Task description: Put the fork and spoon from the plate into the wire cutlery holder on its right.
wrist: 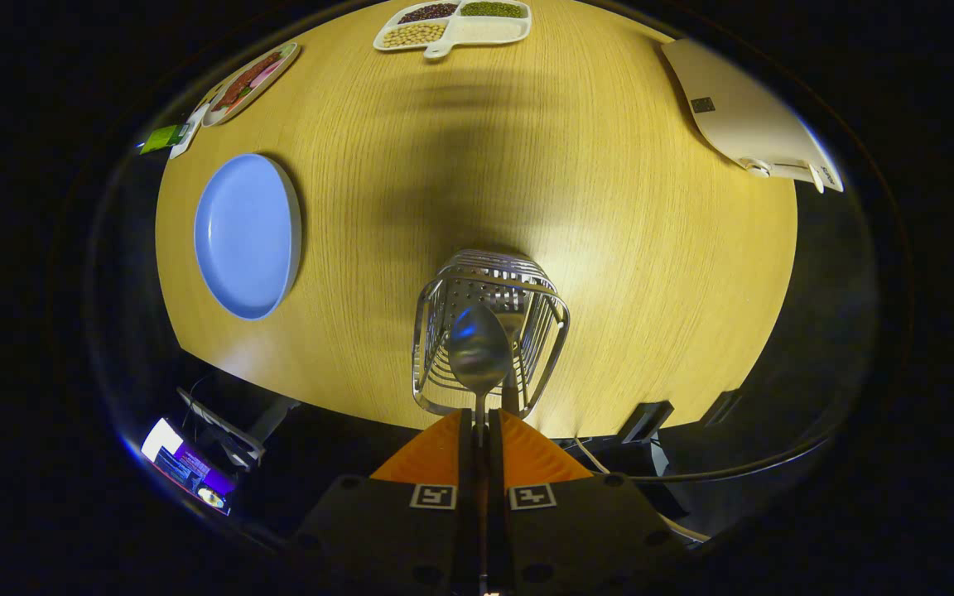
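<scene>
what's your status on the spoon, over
Gripper shut on spoon, bowl up, over the wire holder. Blue plate empty. Nothing blocking the drop.

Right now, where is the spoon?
In the gripper view the spoon is pinched by its handle between the tongs, its bowl hanging over the wire cutlery holder, to the right of the blue plate.

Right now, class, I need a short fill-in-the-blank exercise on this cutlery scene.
The gripper fingers are shut on the handle of the ____.
The spoon's bowl hangs over the wire cutlery ____.
The blue plate lies on the wooden ____.

Missing words: spoon; holder; table
</scene>
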`<action>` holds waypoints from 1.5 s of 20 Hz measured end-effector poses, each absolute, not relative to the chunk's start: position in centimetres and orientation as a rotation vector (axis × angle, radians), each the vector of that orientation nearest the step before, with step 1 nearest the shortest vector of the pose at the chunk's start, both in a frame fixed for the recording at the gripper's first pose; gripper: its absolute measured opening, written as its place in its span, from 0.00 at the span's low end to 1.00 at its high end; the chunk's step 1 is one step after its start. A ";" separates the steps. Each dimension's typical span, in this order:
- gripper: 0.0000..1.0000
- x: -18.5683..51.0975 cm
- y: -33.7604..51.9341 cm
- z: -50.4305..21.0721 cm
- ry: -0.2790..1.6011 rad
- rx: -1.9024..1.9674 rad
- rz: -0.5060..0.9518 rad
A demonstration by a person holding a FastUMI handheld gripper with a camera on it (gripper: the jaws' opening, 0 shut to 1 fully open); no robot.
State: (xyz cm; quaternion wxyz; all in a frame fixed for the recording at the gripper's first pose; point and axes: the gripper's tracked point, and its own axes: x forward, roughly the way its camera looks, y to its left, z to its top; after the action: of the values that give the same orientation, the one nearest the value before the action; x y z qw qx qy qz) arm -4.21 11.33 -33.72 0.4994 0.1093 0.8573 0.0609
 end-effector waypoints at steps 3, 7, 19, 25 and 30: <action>0.18 -3.1 11.1 -34.1 2.000 0.270 0.148; 0.51 -0.9 11.3 -33.5 1.806 0.364 0.114; 0.94 5.7 7.1 -17.2 0.869 0.277 -0.110; 0.97 5.3 8.8 -4.4 0.476 0.231 -0.133; 0.97 3.1 8.9 2.2 0.316 0.214 -0.160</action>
State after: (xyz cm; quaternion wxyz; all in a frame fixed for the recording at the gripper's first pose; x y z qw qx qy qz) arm 3.08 8.90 2.22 0.9787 0.1064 0.1567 -0.0794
